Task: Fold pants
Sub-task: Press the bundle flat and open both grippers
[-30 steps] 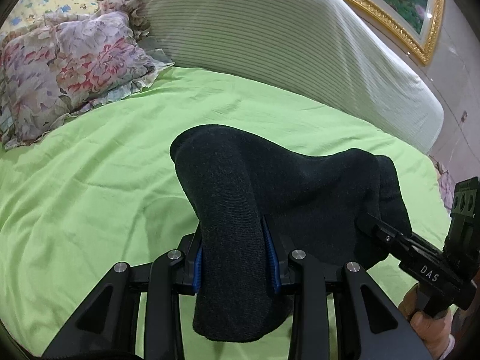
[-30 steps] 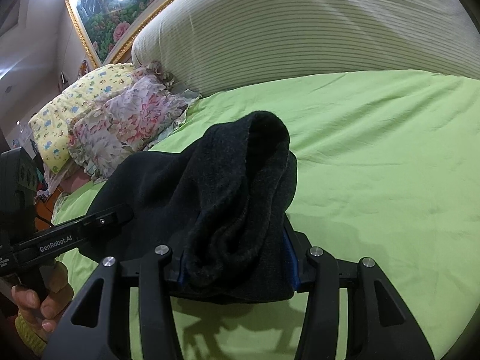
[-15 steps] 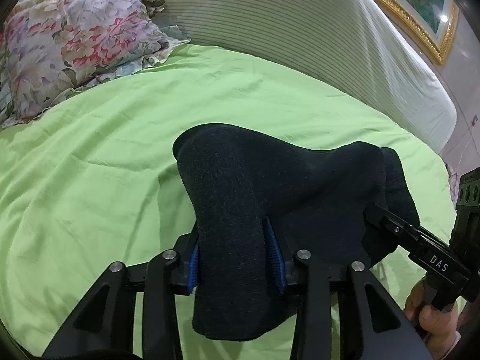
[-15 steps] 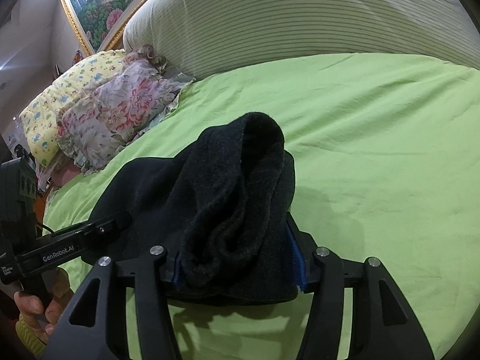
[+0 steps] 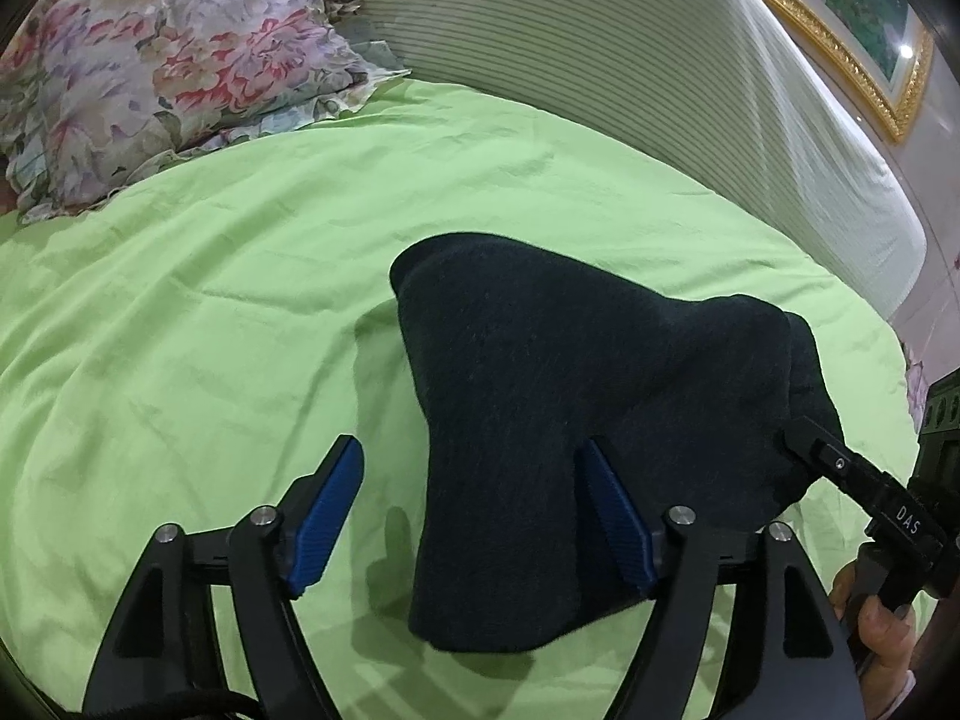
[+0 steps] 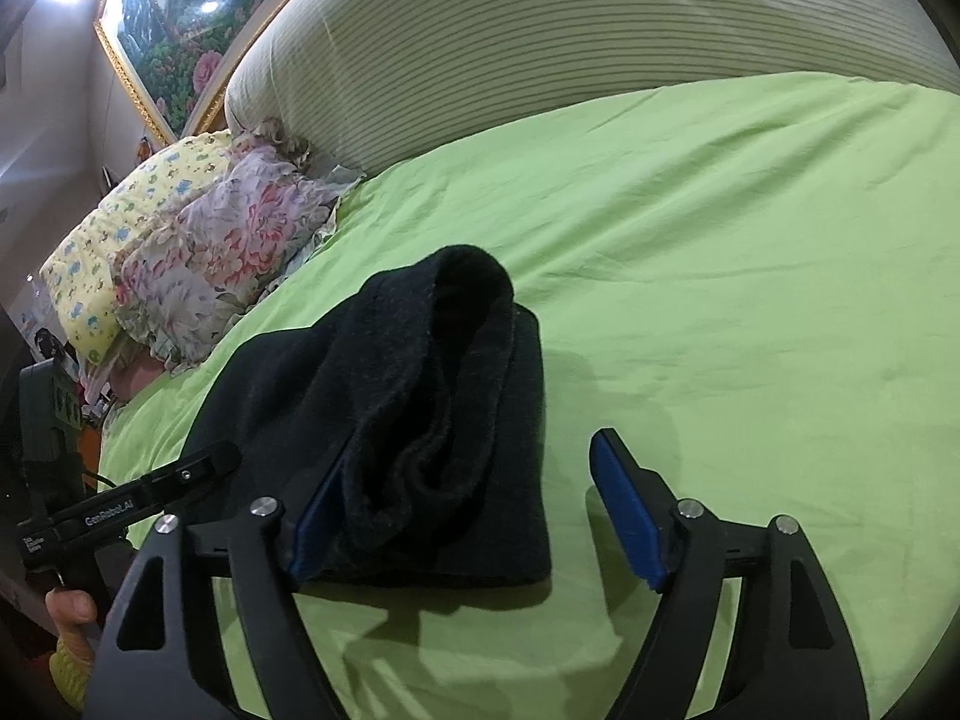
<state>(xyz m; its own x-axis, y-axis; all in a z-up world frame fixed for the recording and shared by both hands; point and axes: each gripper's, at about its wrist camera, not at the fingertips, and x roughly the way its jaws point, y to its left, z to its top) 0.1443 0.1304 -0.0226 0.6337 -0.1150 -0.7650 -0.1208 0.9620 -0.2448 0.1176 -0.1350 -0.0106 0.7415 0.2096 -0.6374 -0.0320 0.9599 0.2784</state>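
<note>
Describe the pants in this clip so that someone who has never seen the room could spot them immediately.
Start from the lime-green bedsheet spread below the striped headboard cushion. Near its front edge lies the dark folded pants, between the two black grippers. It is the only near-black, fuzzy bundle on the bed; the floral pillow nearby is pale and patterned.

The folded dark pants (image 5: 576, 420) cover the green bed sheet (image 5: 210, 330) beneath them and part of the left gripper's (image 5: 474, 498) right pad, the framed painting (image 6: 174, 18) is cut off, and small objects beyond the floral pillow (image 6: 222, 276) are indistinct.
</note>
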